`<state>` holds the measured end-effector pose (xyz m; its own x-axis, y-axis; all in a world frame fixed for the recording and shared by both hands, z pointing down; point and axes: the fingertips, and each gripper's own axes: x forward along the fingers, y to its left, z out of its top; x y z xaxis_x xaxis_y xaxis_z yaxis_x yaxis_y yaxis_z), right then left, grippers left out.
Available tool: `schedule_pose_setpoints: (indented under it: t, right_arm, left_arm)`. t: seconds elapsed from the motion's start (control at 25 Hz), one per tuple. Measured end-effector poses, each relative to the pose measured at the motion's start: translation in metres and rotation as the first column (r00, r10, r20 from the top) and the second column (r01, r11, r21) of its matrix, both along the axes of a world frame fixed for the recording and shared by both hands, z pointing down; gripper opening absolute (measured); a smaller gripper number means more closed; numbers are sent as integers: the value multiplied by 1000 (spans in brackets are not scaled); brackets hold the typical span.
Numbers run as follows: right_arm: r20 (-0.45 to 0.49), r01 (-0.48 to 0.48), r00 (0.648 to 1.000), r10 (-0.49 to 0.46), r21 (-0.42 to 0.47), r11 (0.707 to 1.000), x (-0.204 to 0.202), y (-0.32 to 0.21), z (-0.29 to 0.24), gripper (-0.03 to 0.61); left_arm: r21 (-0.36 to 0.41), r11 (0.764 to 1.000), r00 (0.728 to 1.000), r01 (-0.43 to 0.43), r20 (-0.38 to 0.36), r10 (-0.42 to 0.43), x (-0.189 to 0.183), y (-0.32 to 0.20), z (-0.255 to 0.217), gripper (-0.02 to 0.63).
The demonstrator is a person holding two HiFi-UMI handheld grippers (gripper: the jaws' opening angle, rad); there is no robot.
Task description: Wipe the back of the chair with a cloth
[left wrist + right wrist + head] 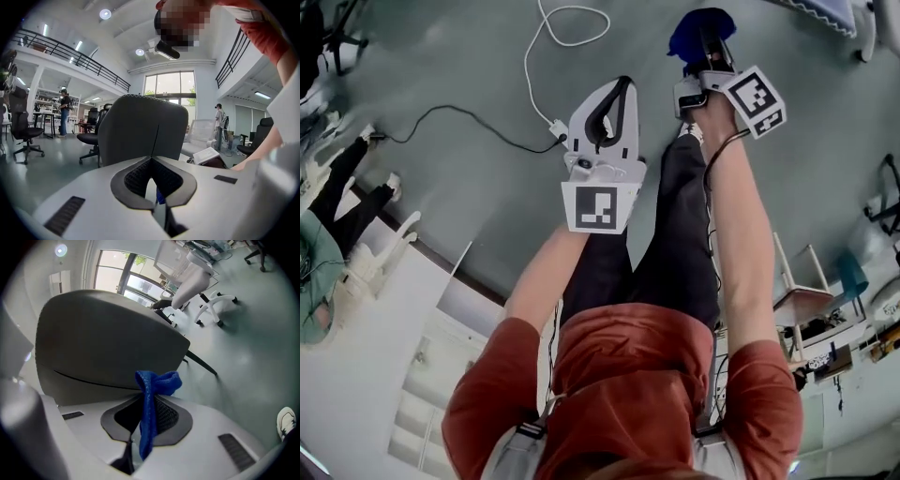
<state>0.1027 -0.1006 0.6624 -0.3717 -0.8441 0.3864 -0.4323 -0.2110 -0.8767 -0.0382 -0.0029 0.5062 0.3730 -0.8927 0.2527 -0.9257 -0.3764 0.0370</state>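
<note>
Grey-green floor point(825, 141) lies wide on both sides of the chair point(140, 126), whose back stands upright, facing me. My right gripper point(145, 400) is clamped on the blue cloth point(157, 383), which runs lengthwise along the jaws, its bunched end near the chair back. My left gripper point(151, 161) is closed, holding nothing.

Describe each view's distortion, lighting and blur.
Head view: heavy fisheye, floor bowed, even light. Left gripper view: bright window backlights the chair back, corners dark. Right gripper view: blue cloth sharp, rim vignetted.
</note>
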Motion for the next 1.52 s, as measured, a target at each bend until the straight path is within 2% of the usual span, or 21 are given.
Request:
schedule_pose_setpoints:
  t: [0.24,0.32,0.4,0.48,0.6,0.72,1.04,1.24,1.36,1.52]
  right_arm:
    - [43,-38,998,39,-23,999,-11,-34,60,57]
    - [49,-41,998,42,-19,999,-12,-48,72,57]
    - [58,-47,997,48,-25,999,-11,-56,82,57]
    - [71,-68,995,70,-18,997,-7,-67,84,57]
    - [83,-78,994,78,0,997,-4,-81,78,57]
    - [68,-48,997,47,5,999,-8,-90,74,57]
    - [76,-16,997,15,13,1000,-16,-88,55,57]
    - [103,23,994,-26,26,999,-29,-80,16,57]
    - [117,34,992,-38,38,999,-34,-73,-15,57]
    - [143,24,989,-30,44,999,-34,-61,-54,57]
  left_arm:
    - [-6,999,999,38,-13,-38,-10,2,25,14]
    - [-31,998,999,47,-15,-47,-10,7,32,14]
    - [-66,997,999,41,-8,-41,-8,15,35,14]
    - [-66,998,1000,13,6,-13,-5,18,30,14]
    - [-60,998,1000,-7,14,8,-2,20,28,14]
    - [-67,998,1000,4,1,-4,-2,19,32,14]
    - [-61,998,1000,12,-8,-12,-4,14,30,14]
    - [-85,996,999,42,-10,-43,-11,11,21,14]
    - [-58,997,999,43,-14,-44,-12,7,-1,14]
    - [-68,997,999,43,-15,-44,-14,3,-29,14]
